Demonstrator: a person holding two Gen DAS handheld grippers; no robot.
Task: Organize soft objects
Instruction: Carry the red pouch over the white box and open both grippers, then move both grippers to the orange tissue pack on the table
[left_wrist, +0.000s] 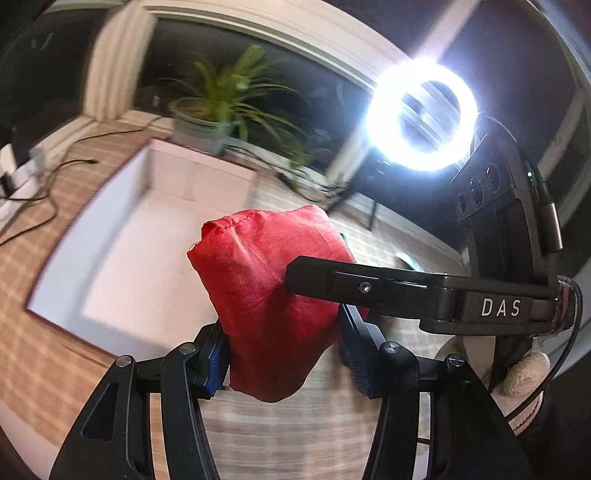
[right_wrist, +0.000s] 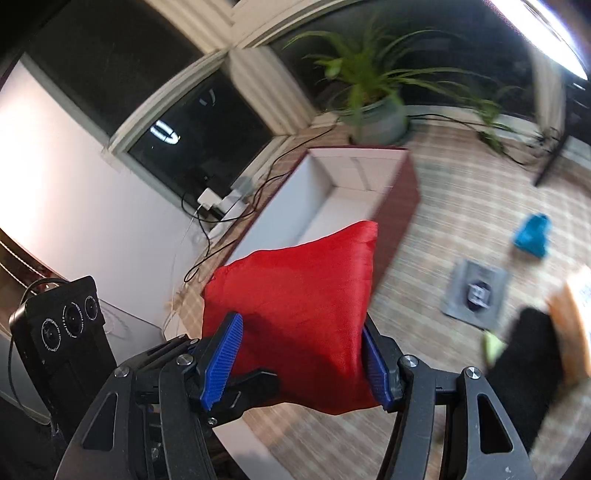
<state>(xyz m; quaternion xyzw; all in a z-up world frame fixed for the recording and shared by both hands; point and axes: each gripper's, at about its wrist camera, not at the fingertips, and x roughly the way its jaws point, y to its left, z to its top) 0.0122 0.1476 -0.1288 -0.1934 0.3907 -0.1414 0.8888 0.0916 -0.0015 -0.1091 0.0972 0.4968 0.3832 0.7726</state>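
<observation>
Both my grippers are clamped on the same red cushion (left_wrist: 266, 295), lifted above the counter (left_wrist: 48, 354). My left gripper (left_wrist: 282, 354) squeezes its lower part between the blue pads. My right gripper (right_wrist: 301, 362) grips it from the other side. The white-lined box (right_wrist: 332, 199) sits open just behind it. A blue soft thing (right_wrist: 532, 236) lies well apart on the right, near a gray pouch (right_wrist: 476, 295). A potted plant (right_wrist: 376, 110) stands behind the box.
</observation>
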